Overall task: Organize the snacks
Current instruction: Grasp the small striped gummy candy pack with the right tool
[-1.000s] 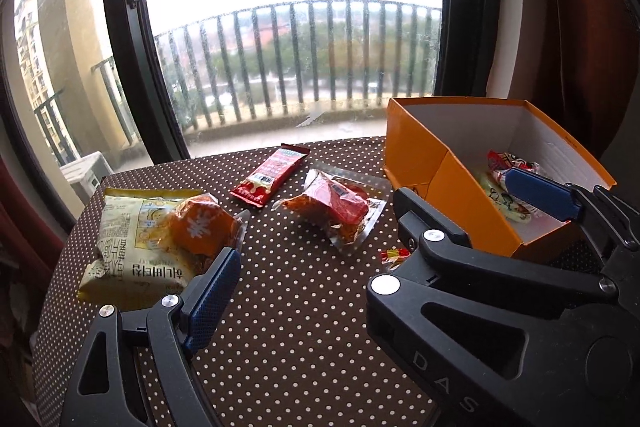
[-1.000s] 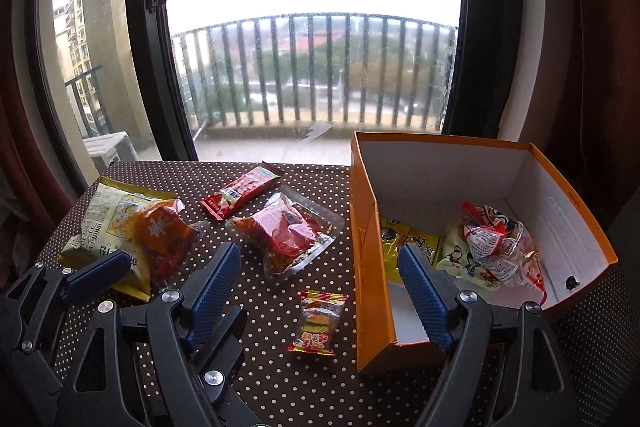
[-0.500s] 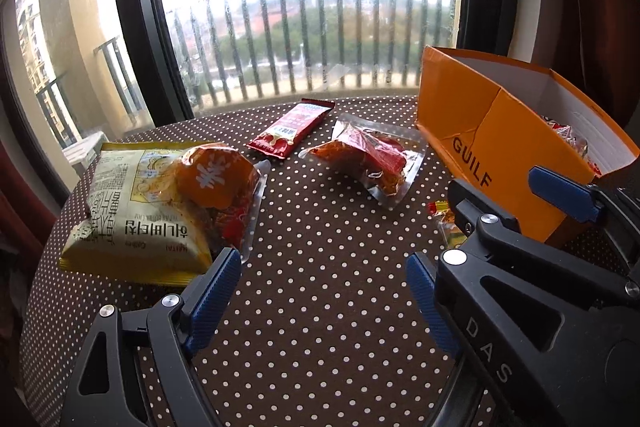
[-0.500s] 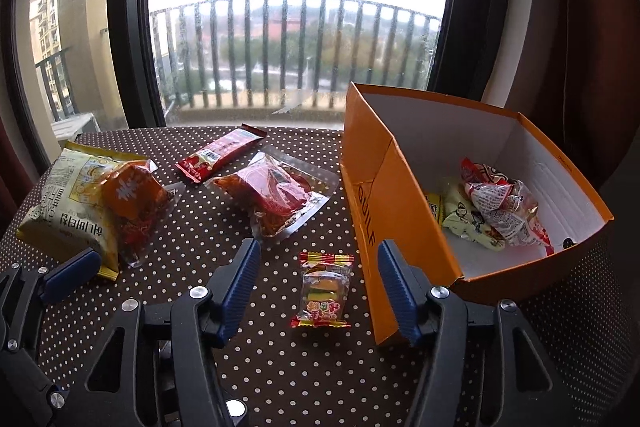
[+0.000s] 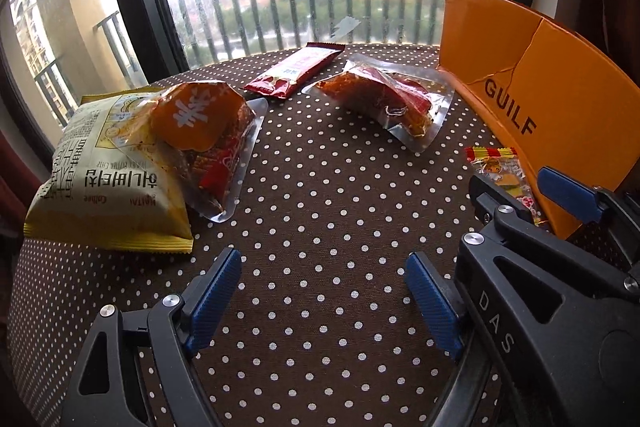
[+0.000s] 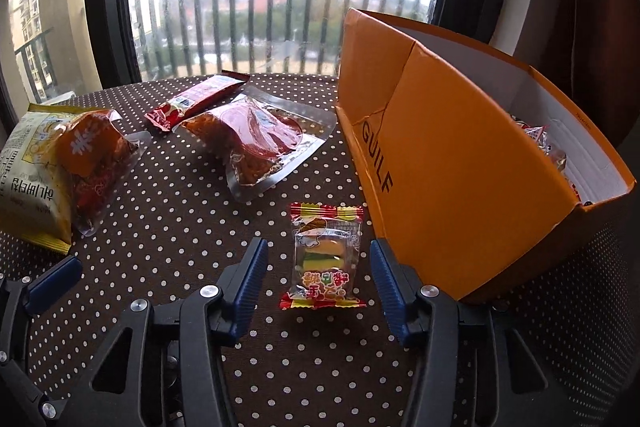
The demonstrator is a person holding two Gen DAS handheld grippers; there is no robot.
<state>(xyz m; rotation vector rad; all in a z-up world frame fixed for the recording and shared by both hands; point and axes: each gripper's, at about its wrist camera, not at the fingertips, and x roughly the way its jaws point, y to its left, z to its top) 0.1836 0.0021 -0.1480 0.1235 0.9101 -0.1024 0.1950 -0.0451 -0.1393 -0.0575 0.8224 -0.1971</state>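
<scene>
A small clear candy packet (image 6: 325,259) with a burger gummy lies on the dotted tablecloth, between the open jaws of my right gripper (image 6: 318,279), untouched. It also shows in the left wrist view (image 5: 502,173), beside the orange box (image 5: 532,103). The orange box (image 6: 460,163) marked GUILF holds several wrapped snacks. My left gripper (image 5: 324,287) is open and empty, low over bare cloth. A red vacuum pack (image 5: 384,99), a red bar (image 5: 294,69), an orange pouch (image 5: 200,131) and a yellow chip bag (image 5: 100,179) lie beyond it.
The round table (image 5: 320,211) has a brown white-dotted cloth and stands against a large window with a balcony railing. The right gripper's body fills the lower right of the left wrist view. A dark curtain hangs at the right.
Both grippers have dropped lower and moved forward. The right gripper now straddles the small candy packet. The box's inside has mostly passed out of sight.
</scene>
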